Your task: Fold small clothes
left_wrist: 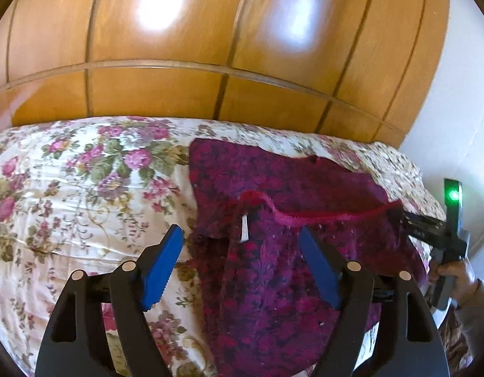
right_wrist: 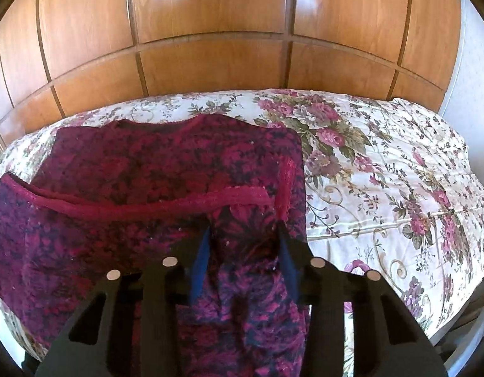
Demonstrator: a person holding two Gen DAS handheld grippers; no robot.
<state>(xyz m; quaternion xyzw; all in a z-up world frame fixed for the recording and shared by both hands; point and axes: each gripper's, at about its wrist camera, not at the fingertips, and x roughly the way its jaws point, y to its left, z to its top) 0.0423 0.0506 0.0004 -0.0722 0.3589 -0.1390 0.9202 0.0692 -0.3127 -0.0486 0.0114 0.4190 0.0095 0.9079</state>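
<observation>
A fuzzy magenta-and-purple knit sweater [right_wrist: 154, 169] lies on my floral quilt [right_wrist: 383, 163] — neckline toward the wooden wardrobe [right_wrist: 210, 31]. My left gripper [left_wrist: 242, 248] hangs released above it; my right gripper [right_wrist: 243, 242] pinches a raised fold — sleeve or hem, unclear.

Bare bedspread [right_wrist: 383, 172] beside sweater [right_wrist: 147, 172]; wardrobe [right_wrist: 210, 31] behind.

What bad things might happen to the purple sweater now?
The left gripper is wide open above the sweater, so that side may lie loose and the fold could flop open. The right gripper has a bunched hump of knit between its pads; pulling may wrinkle or stretch it. The flowery bedspread is soft and could drag along.
</observation>
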